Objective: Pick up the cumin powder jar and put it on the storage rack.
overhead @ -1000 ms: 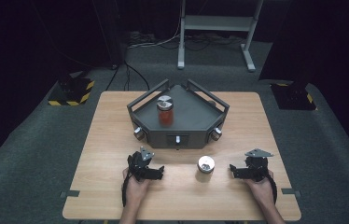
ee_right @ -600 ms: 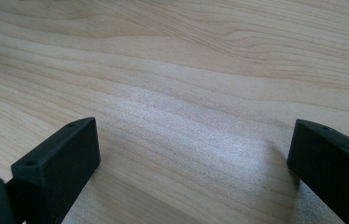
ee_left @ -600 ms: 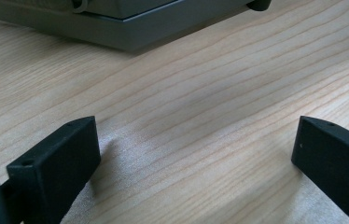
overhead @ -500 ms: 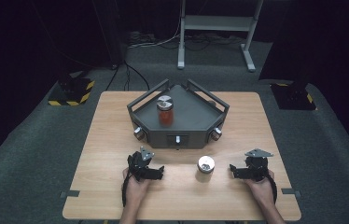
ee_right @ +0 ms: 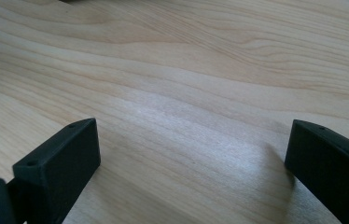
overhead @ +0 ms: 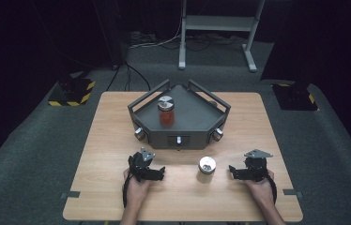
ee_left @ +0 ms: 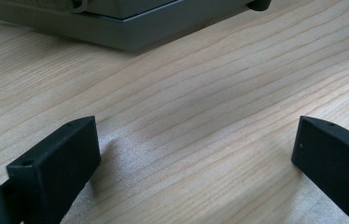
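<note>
A grey angular tray-like fixture (overhead: pixel 197 119) stands at the table's middle back, with a jar of red contents and a silver lid (overhead: pixel 165 111) upright on it. A small silver round container (overhead: pixel 207 165) sits on the wood in front of the fixture. My left gripper (overhead: pixel 160 173) rests near the front left, open, nothing between its jaws; its own view has bare wood and the fixture's lower edge (ee_left: pixel 130 32). My right gripper (overhead: pixel 232 171) rests at the front right, open and empty, just right of the silver container.
The wooden table (overhead: pixel 108 140) stands on grey carpet. Knobs (overhead: pixel 140 134) stick out of the fixture's front corners. A metal stand (overhead: pixel 220 28) and cables lie beyond the table; yellow-black blocks (overhead: pixel 72 91) sit on the floor at the left.
</note>
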Tool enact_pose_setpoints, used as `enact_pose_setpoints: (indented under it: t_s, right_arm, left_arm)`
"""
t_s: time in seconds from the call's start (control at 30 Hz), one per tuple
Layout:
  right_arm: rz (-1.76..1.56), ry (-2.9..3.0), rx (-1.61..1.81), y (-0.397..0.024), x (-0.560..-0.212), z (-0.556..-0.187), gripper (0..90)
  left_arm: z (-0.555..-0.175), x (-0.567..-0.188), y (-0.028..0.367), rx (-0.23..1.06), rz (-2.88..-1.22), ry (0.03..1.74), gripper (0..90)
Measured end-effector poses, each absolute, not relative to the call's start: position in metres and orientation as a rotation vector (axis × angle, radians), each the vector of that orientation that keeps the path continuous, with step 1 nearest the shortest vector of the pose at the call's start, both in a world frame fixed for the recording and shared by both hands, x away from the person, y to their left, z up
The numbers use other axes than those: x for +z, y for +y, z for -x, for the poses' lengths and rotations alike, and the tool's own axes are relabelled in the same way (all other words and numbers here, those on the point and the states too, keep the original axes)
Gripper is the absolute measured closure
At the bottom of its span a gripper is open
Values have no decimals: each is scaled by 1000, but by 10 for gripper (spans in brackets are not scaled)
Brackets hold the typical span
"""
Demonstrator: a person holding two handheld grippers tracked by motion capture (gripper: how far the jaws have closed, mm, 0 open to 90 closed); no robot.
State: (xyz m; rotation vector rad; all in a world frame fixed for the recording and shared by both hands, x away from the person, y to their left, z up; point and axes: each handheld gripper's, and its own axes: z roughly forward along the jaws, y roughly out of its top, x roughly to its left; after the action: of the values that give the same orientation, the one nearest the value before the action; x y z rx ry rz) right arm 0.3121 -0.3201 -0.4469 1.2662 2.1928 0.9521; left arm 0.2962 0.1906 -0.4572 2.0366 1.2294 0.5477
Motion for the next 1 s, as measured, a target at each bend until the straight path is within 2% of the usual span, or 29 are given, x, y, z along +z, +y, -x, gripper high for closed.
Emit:
enact_pose_setpoints:
  t_s: [1.0]
  right_arm:
    - [-989,2374,1236,-323,-439,-291,34]
  left_arm:
    - [-296,-457,191,548,-2036,1230,9]
